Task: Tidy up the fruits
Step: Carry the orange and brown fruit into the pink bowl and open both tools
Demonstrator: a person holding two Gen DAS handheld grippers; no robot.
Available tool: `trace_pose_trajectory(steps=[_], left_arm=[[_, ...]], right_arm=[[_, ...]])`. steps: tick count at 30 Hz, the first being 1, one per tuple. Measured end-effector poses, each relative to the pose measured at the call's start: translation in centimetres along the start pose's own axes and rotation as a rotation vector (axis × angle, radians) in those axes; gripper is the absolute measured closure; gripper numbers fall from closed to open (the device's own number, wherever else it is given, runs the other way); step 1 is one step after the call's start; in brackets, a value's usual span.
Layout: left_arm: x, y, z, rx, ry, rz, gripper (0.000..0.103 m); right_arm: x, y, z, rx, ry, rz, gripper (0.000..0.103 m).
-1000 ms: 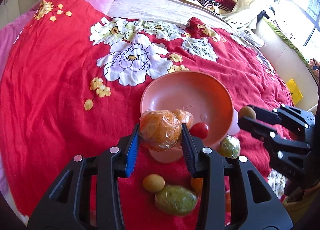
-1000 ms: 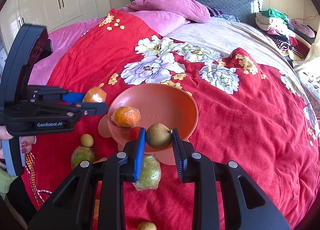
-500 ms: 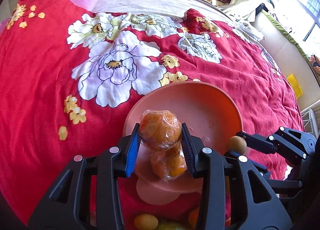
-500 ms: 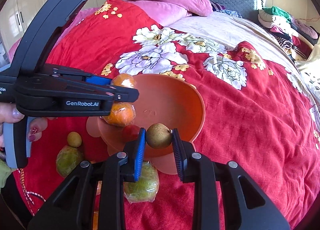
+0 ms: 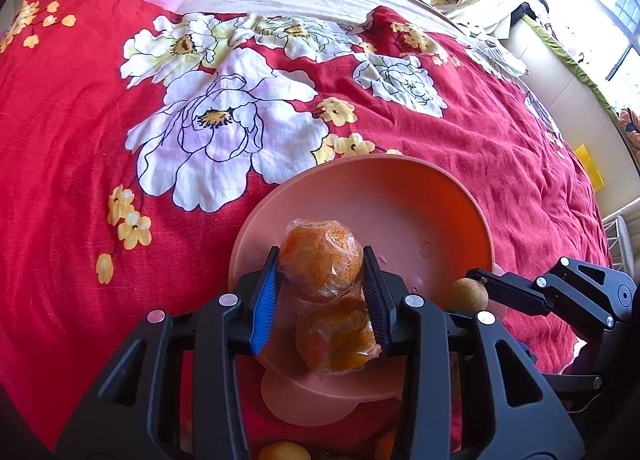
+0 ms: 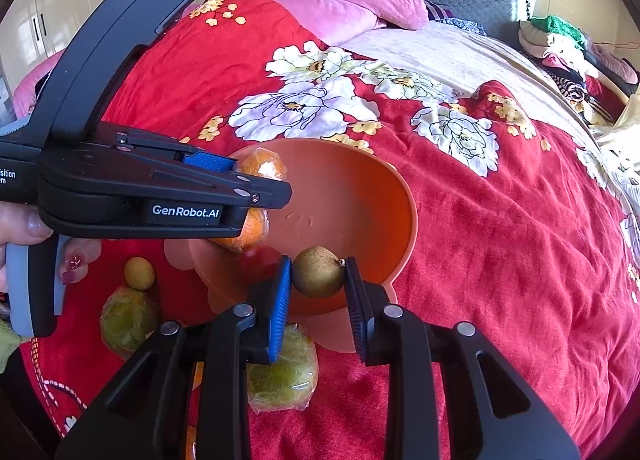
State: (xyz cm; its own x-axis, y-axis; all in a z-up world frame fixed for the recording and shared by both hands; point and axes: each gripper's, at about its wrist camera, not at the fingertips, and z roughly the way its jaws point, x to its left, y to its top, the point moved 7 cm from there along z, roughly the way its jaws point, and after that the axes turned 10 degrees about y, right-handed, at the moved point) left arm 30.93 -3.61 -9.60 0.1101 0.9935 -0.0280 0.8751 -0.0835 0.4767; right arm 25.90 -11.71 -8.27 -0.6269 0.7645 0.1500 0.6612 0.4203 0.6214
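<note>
A bed (image 6: 500, 219) is covered by a red floral quilt; an orange bowl (image 6: 384, 195) is set on it, wrapped green fruits (image 6: 128, 316) scattered at seven o'clock.

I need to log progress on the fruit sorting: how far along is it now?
Done: a wrapped orange and a red fruit lie in the pink bowl. In hand: the left gripper holds another wrapped orange over the bowl; the right gripper holds a small brown fruit at its rim. Left: two wrapped green fruits and a small yellow fruit on the red bedspread.
</note>
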Motion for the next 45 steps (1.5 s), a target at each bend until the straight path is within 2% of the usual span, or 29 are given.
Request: trace_pose_trajectory(steps=[20, 31, 45], left_arm=[[-0.3, -0.2, -0.1, -0.002, 0.006, 0.015, 0.072], [-0.4, -0.3, -1.8, -0.037, 0.002, 0.015, 0.066], [0.1, -1.3, -4.4, -0.074, 0.006, -0.003, 0.054]], right_arm=[[0.4, 0.0, -0.9, -0.014, 0.007, -0.002, 0.077], [0.7, 0.2, -2.1, -0.038, -0.001, 0.002, 0.062], [0.0, -0.2, -4.4, -0.079, -0.031, 0.038, 0.046]])
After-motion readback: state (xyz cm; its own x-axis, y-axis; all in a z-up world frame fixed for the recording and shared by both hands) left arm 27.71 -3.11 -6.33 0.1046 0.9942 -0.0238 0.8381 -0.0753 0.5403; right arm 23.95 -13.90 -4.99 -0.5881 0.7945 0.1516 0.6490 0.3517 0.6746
